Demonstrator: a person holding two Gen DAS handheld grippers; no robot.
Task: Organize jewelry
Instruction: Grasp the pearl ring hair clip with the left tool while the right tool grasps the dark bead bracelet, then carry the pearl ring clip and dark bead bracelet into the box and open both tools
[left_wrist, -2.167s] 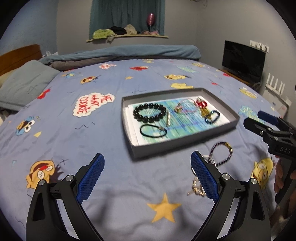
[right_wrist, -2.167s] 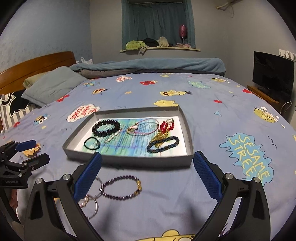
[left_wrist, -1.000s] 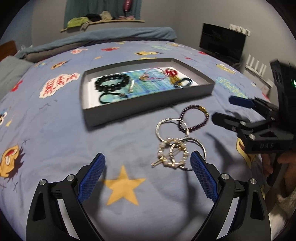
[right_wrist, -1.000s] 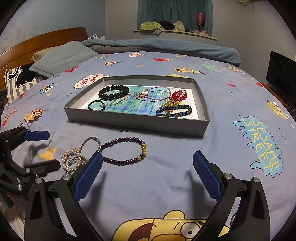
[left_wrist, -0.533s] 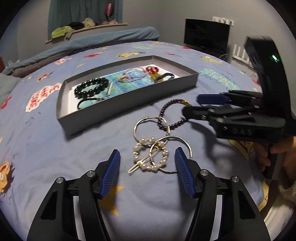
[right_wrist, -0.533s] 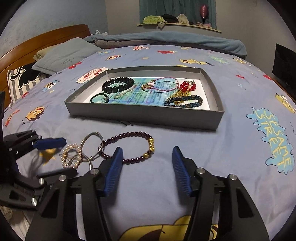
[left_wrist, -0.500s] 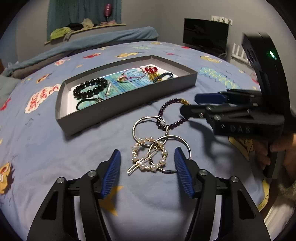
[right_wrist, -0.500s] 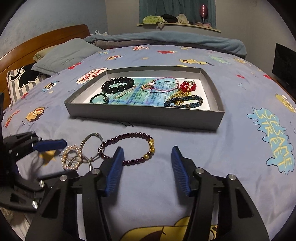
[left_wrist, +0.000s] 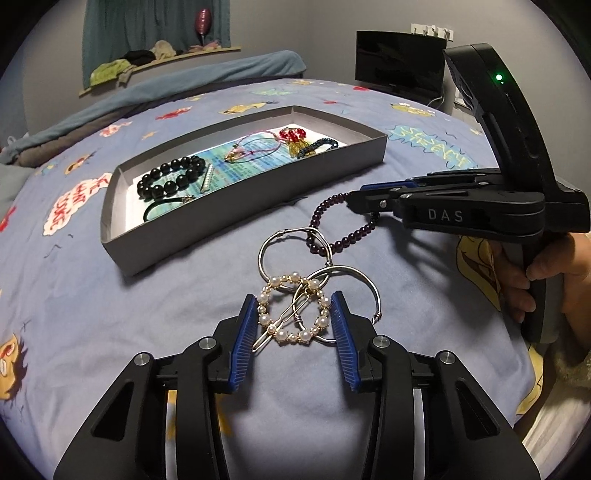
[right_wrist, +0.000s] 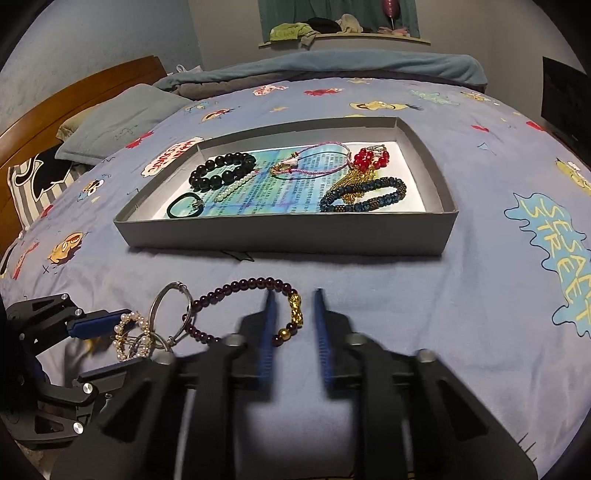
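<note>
On the blue cartoon bedspread a pearl ring hair clip (left_wrist: 280, 334) lies between my left gripper's (left_wrist: 293, 299) blue pads. The jaws are closing, with the pads near its two sides and no visible squeeze. Two silver hoops (left_wrist: 266, 251) lie tangled with the clip. A purple bead bracelet (right_wrist: 240, 284) lies beside them. My right gripper (right_wrist: 294, 293) is closing around its gold beads, and a narrow gap shows on each side. The grey tray (right_wrist: 280, 232) beyond holds several bracelets. In the left wrist view the right gripper (left_wrist: 354, 199) reaches in from the right.
A person's hand (left_wrist: 546, 269) holds the right gripper's handle at the right edge. A pillow (right_wrist: 114, 129) and a wooden headboard (right_wrist: 74, 96) are at the far left, and a dark screen (left_wrist: 399, 62) stands beyond the bed. Open bedspread lies right of the tray.
Both pairs of jaws have narrowed a lot. The left pads have drawn in around the pearl clip. The right gripper has come down over the bracelet's gold beads.
</note>
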